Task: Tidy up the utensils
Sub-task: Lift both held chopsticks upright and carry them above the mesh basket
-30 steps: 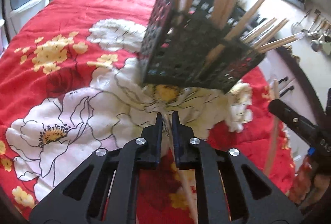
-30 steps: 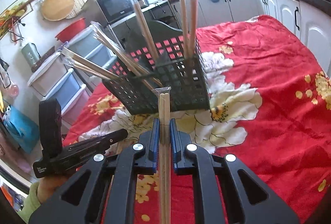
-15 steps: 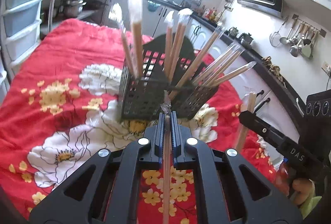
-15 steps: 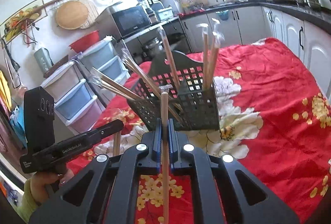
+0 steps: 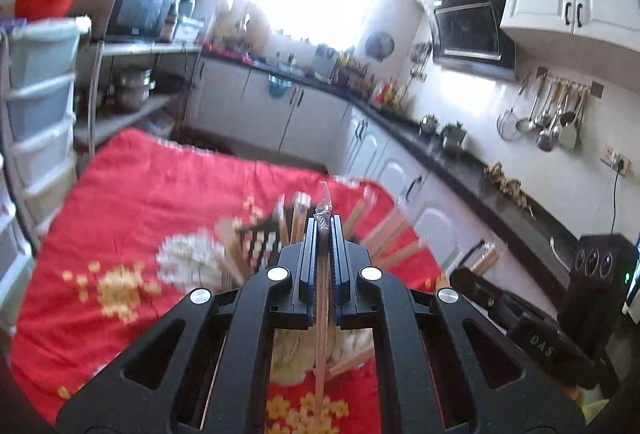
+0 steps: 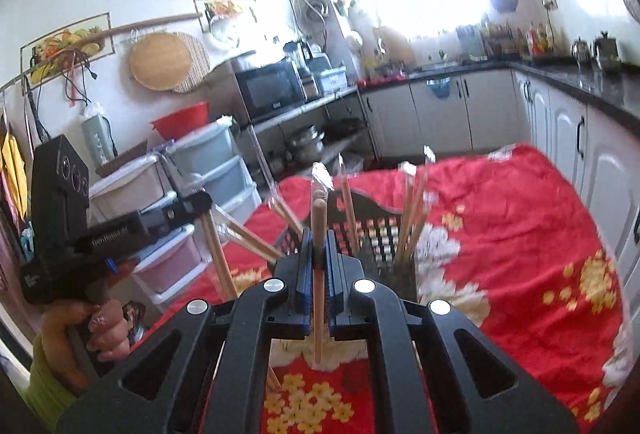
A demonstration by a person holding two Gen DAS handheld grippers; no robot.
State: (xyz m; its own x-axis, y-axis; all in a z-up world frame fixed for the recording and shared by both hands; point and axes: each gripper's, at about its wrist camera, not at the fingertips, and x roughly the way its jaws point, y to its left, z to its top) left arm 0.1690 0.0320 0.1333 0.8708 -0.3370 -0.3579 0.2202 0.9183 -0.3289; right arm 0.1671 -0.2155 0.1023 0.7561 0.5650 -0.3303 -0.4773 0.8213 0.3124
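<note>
Here, a wrapped pair of chopsticks [image 5: 322,298] is clamped upright in the closed jaws of the left gripper [image 5: 323,234], while a second wrapped pair [image 6: 319,258] is pinched the same way by the right gripper [image 6: 319,246]. Both are held above the flowered red cloth [image 6: 520,234] covering the surface, just short of the black perforated basket [image 6: 380,234].

The step in hand is judged to be the dropping of each pair into the basket. It would be done best if each pair were lifted clear of the rim, kept near vertical, and lowered tip-first into a free gap before the jaws are eased apart; a slanted entry could be snagged on sticks already leaning outward.

The basket is seen to be divided into compartments, though how many cannot be told. Several wrapped pairs [image 6: 412,218] are already stood in it, some upright near the far side, others [image 6: 248,238] splayed toward the left gripper's side. In the left view the basket [image 5: 260,242] is blurred.
</note>
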